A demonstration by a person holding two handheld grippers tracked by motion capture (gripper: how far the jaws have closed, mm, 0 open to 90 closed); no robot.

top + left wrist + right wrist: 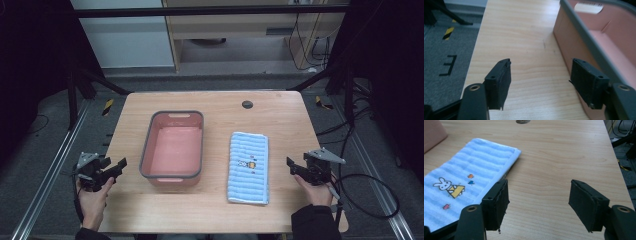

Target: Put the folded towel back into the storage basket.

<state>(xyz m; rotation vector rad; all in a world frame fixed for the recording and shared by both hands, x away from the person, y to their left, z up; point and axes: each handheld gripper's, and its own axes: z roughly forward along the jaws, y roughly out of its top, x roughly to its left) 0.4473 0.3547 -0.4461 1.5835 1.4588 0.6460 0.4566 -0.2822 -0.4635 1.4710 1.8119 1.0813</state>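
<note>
A pink basin (172, 147) with a grey rim stands left of the table's middle, with nothing in it. To its right lies a folded blue striped towel (248, 167) with a small rabbit picture. My left gripper (119, 168) is held at the table's left edge, open, pointing at the basin. In the left gripper view that gripper (540, 65) has bare wood between its jaws and the basin wall (569, 42) just right of them. My right gripper (291, 168) is open beside the towel's right edge. In the right gripper view, the gripper (539, 183) frames bare wood, and the towel (469, 177) lies left.
A dark round cable hole (247, 104) sits near the table's far edge, also visible as the hole (522, 121). The pink basin's corner (431, 132) shows far left. A black cable (370, 195) loops off the right side. Grey floor (446, 50) lies past the left edge.
</note>
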